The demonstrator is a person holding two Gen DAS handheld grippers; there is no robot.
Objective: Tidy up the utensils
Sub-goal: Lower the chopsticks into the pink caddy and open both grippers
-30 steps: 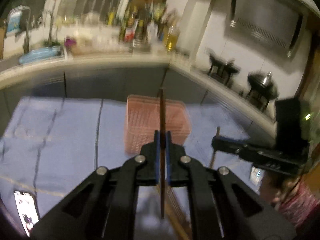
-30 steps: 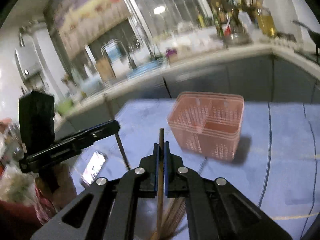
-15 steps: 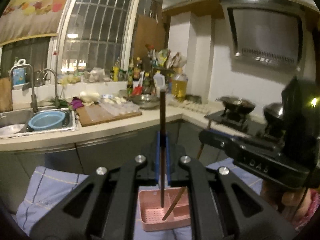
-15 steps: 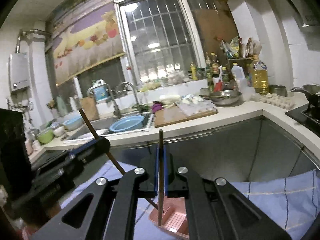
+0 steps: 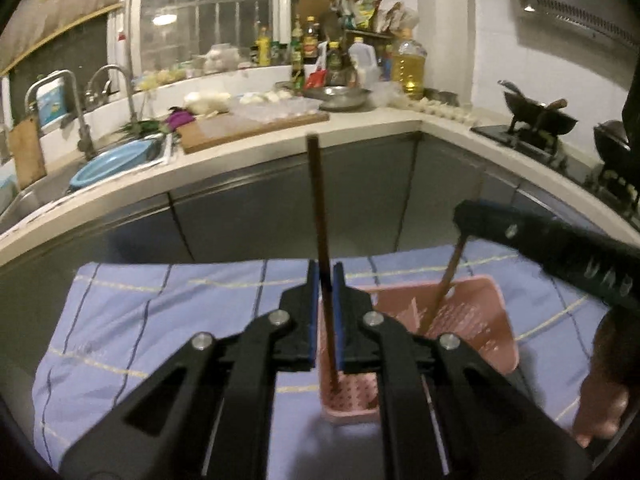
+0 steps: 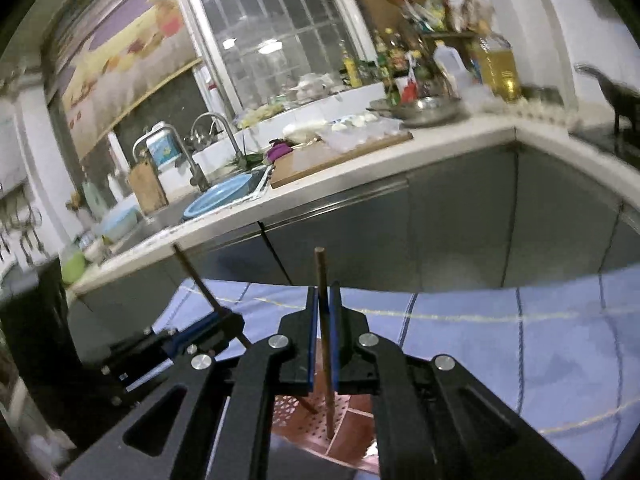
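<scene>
A pink perforated basket [image 5: 492, 320] stands on a blue checked cloth [image 5: 140, 320]. My left gripper [image 5: 326, 268] is shut on a dark chopstick [image 5: 318, 200] held upright, its lower tip down inside the basket. From the right, my right gripper [image 5: 460, 216] holds a second, slanted chopstick [image 5: 444, 284] into the same basket. In the right wrist view, the right gripper [image 6: 324, 292] has its chopstick [image 6: 320, 272] between the blue pads; the jaws are opening, and the tip rests on the basket floor [image 6: 352, 432]. The left gripper [image 6: 228, 320] shows at the left with its chopstick [image 6: 196, 276].
Behind the table runs a kitchen counter [image 5: 360, 128] with a sink, a blue basin [image 5: 112, 164], a cutting board [image 5: 248, 128], several bottles and a stove with a wok [image 5: 536, 116]. A person's hand [image 5: 604, 400] holds the right gripper's handle.
Both grippers carried their chopsticks from the near side of the table to above the basket and lowered them. The chopstick tips now sit inside the basket, which looks closer.
</scene>
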